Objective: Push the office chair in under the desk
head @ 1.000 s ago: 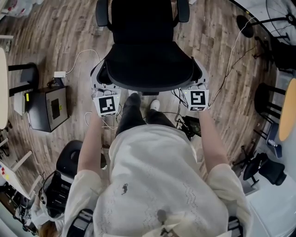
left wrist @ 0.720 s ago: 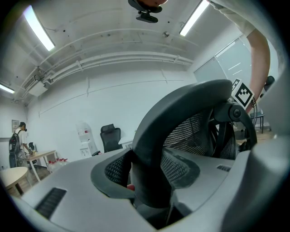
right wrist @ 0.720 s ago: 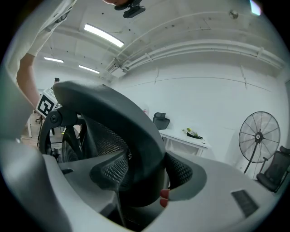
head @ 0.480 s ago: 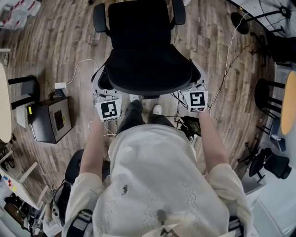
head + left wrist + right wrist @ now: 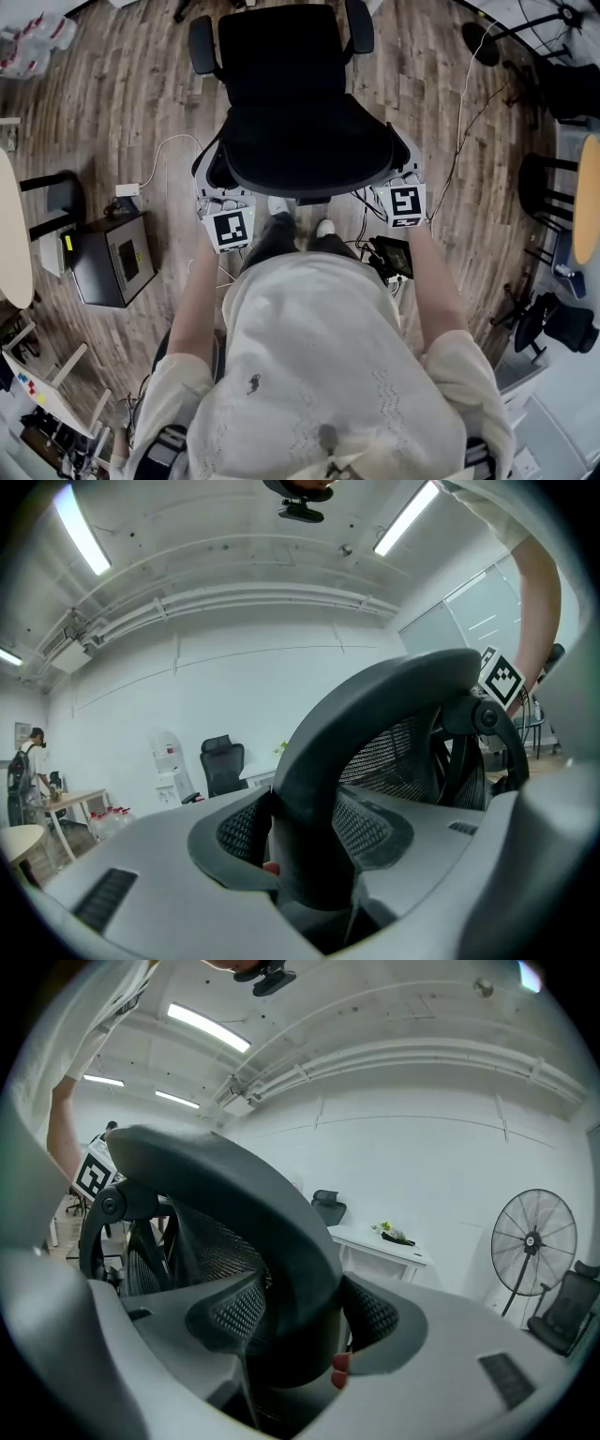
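Seen from above in the head view, the black office chair stands on the wood floor directly ahead of me. Its curved backrest top faces me. My left gripper is shut on the left end of the backrest frame, and my right gripper is shut on its right end. In the left gripper view the thick black frame fills the gap between the jaws of that gripper. The right gripper view shows the same frame clamped in the right gripper. A white desk stands beyond.
A black box and white cables lie on the floor at left. A small device lies by my right foot. Round tables and stools flank both sides. A standing fan and another black chair stand by the far wall.
The chair has rolled forward, away from me, with both grippers still clamped on its backrest. I have stepped forward too; the floor box has slid back in view.
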